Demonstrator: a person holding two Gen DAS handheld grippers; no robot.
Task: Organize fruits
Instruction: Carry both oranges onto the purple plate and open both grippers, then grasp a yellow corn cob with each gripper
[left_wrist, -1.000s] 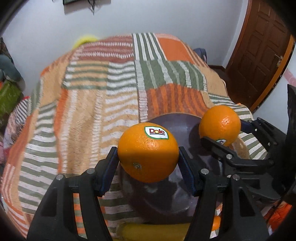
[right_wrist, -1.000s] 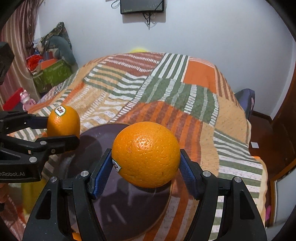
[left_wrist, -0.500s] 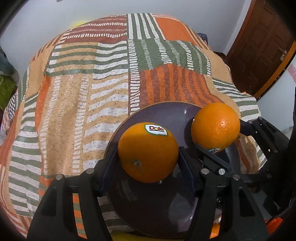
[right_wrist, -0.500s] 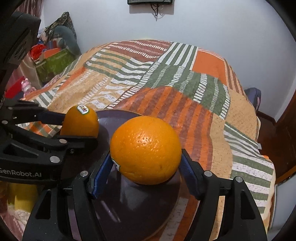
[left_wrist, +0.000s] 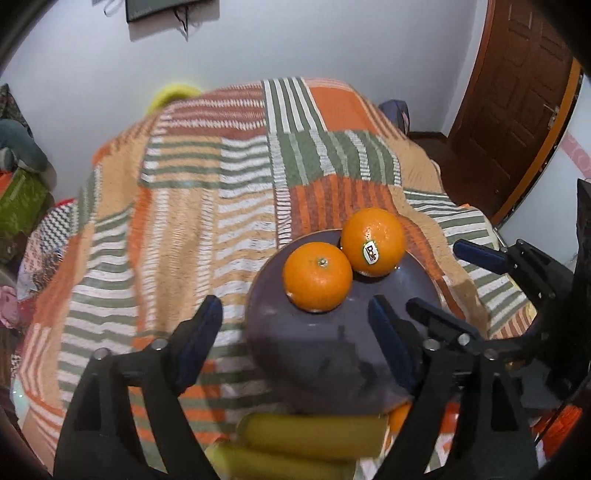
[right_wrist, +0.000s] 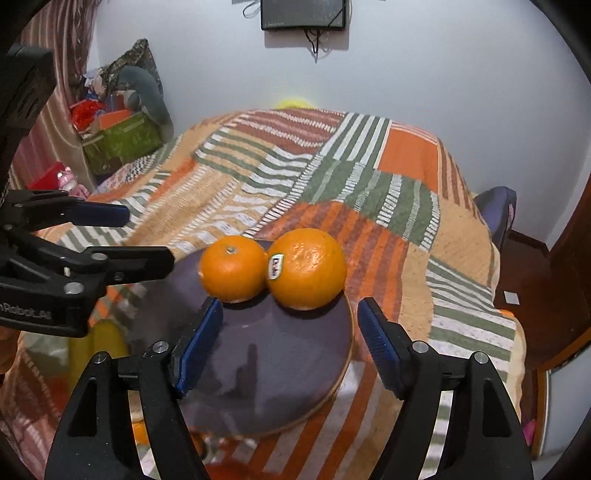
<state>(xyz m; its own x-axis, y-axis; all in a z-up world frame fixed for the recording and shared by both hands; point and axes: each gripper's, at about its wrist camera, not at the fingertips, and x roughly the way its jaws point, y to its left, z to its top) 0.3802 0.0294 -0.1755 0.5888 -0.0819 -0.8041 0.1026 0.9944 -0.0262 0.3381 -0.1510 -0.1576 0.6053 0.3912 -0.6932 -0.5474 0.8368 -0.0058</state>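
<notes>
Two oranges lie side by side and touching on a dark purple plate (left_wrist: 332, 354) (right_wrist: 266, 362) on the striped bed cover. The smaller orange (left_wrist: 317, 276) (right_wrist: 233, 274) shows its stem. The larger orange (left_wrist: 373, 242) (right_wrist: 306, 268) has a Dole sticker. My left gripper (left_wrist: 295, 332) is open and empty, drawn back above the plate's near-left part. My right gripper (right_wrist: 290, 339) is open and empty, just short of the oranges; it also shows in the left wrist view (left_wrist: 443, 288). The left gripper shows at the left of the right wrist view (right_wrist: 125, 236).
Yellow bananas (left_wrist: 310, 437) and a bit of another orange (left_wrist: 399, 417) lie at the plate's near edge. A green box (right_wrist: 122, 142) with clutter stands left of the bed. A brown door (left_wrist: 517, 96) is at the right. The bed edge drops off to the right.
Both grippers have let go of their oranges, which now rest on the plate. Both grippers have opened and pulled back and up from the plate.
</notes>
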